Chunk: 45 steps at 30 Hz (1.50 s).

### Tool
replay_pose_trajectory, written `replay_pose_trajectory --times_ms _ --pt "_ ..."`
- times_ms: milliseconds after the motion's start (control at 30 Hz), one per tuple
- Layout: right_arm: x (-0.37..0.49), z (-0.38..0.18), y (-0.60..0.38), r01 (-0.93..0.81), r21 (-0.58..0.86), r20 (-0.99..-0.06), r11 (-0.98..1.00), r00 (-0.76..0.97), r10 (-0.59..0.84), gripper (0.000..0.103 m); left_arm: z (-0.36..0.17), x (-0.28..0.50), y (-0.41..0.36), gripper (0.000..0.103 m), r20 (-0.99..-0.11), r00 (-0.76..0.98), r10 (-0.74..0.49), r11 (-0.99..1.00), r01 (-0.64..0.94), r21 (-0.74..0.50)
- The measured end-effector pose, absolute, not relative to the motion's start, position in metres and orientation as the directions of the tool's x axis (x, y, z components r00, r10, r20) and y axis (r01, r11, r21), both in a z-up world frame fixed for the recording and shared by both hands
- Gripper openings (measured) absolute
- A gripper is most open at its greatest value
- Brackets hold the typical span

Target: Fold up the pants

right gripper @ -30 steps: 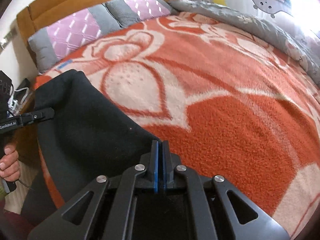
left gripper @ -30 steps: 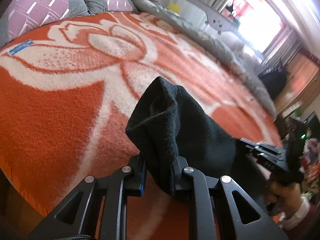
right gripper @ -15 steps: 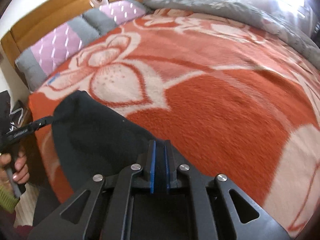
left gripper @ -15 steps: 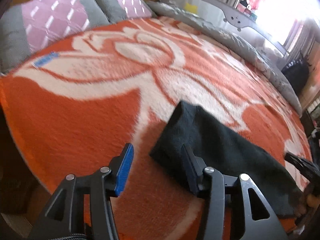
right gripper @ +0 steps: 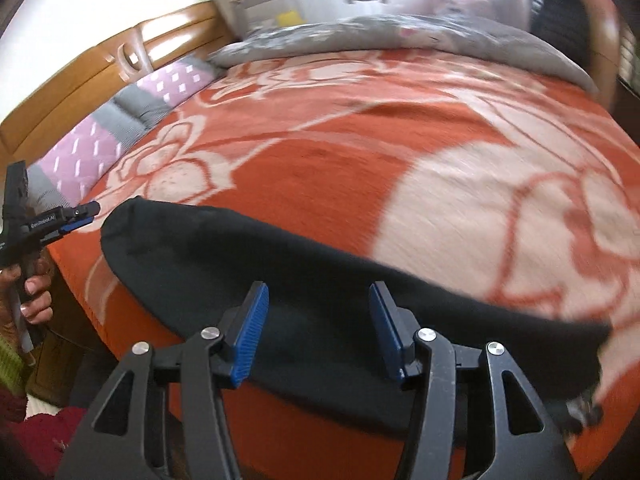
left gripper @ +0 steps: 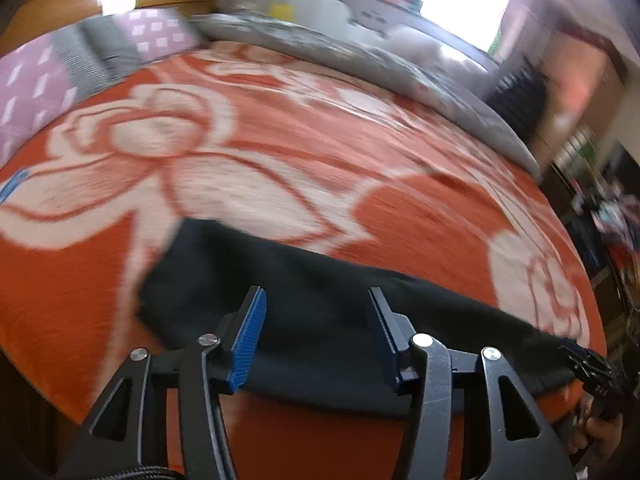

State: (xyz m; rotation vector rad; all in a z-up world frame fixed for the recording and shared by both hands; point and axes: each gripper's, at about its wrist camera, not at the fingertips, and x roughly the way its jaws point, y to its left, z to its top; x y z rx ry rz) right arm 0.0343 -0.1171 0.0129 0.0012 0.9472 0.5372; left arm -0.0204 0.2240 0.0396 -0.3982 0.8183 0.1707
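Black fleece pants (left gripper: 320,320), folded into a long flat band, lie on the orange blanket with a white flower pattern (left gripper: 280,168) along the near edge of the bed, one end toward the pillows. Left tool (left gripper: 316,336): jaws spread wide, blue pads facing each other, hovering over the band without touching cloth. Right tool (right gripper: 316,332): jaws likewise spread, empty, above the same band (right gripper: 320,280) near the bed's front edge. In the right wrist view the left tool (right gripper: 80,216) appears at the far left, held by the person's left hand (right gripper: 34,292), just beside the rounded end of the pants. In the left wrist view the right tool (left gripper: 588,364) shows at the lower right, at the opposite end of the band. Pink and grey pillows (right gripper: 100,148) rest against the wooden headboard (right gripper: 80,68); a grey quilt (right gripper: 400,36) lies along the far edge of the bed.
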Motion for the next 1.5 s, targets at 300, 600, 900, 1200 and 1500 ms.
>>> replay_pose_trajectory --times_ms 300,600,900,1200,1500 --pt "0.003 -0.005 -0.207 -0.209 0.310 -0.796 0.928 0.477 0.373 0.054 0.042 0.037 0.105 0.060 -0.775 0.603 -0.189 0.972 0.005 -0.233" --pt "-0.010 -0.024 -0.257 -0.012 0.410 -0.789 0.912 0.497 0.362 0.054 0.042 0.079 0.007 0.063 -0.820 0.490 -0.295 0.948 0.255 -0.189" --pt "-0.010 -0.050 -0.290 0.177 0.527 -0.770 0.831 0.514 0.378 0.060 0.033 0.117 -0.067 0.067 -0.860 0.373 -0.347 0.891 0.418 -0.178" --pt "-0.001 -0.072 -0.317 0.298 0.698 -0.676 0.651 0.575 0.461 0.060 0.010 0.159 -0.136 0.069 -0.897 0.195 -0.397 0.804 0.545 -0.237" --pt "-0.022 -0.080 -0.342 0.292 0.750 -0.615 0.594 0.638 0.463 0.011 -0.017 0.185 -0.219 0.069 -0.920 0.048 -0.390 0.708 0.655 -0.266"
